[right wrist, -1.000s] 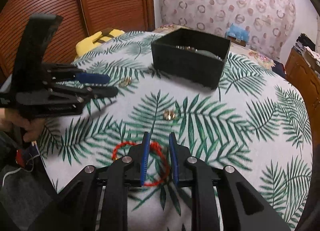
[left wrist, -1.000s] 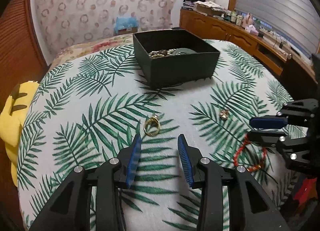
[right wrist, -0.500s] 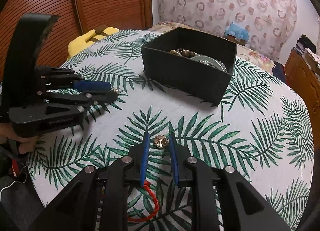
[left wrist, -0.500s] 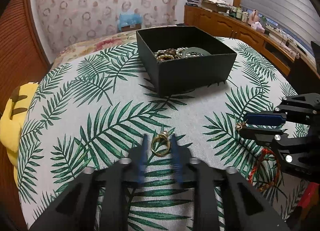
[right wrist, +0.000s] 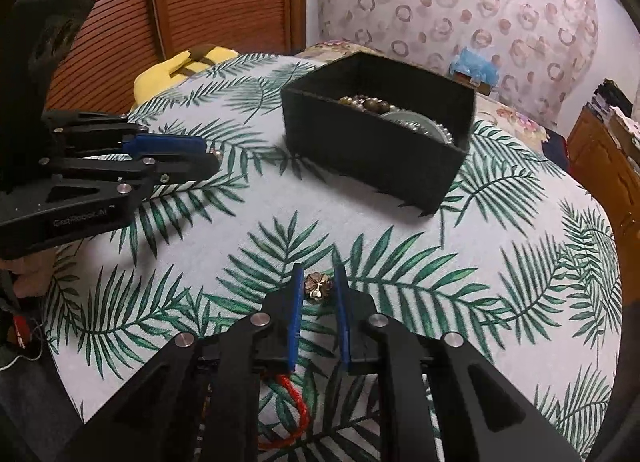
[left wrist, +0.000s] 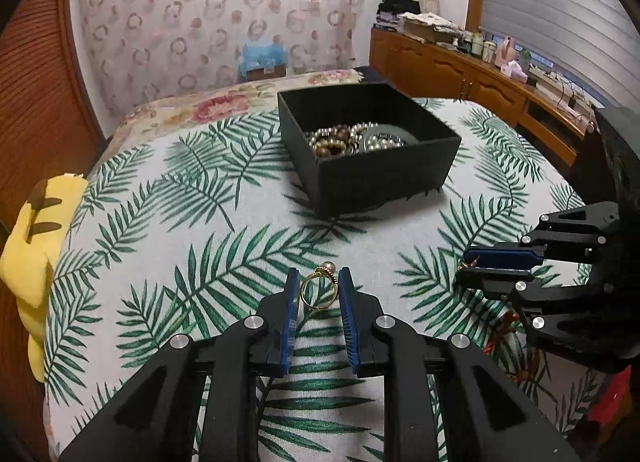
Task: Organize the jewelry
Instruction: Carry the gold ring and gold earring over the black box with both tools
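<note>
done: beads and a bangle already lie in the black box (left wrist: 384, 178) at the worktop's (left wrist: 160, 198) far middle | left claw (left wrist: 319, 286) spread around the gold ring (left wrist: 318, 292); right claw (right wrist: 318, 284) spread around the flower earring (right wrist: 317, 287), both pieces near the front edge, unpinched | left: those two; red bracelet (right wrist: 292, 414) at the front edge

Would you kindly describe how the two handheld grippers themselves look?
Both the left gripper and the right gripper are matte black, angular linkages with silver pivot screws and ribbed blue pads lining the jaws. Faint lettering marks the left gripper's side in the right wrist view.
</note>
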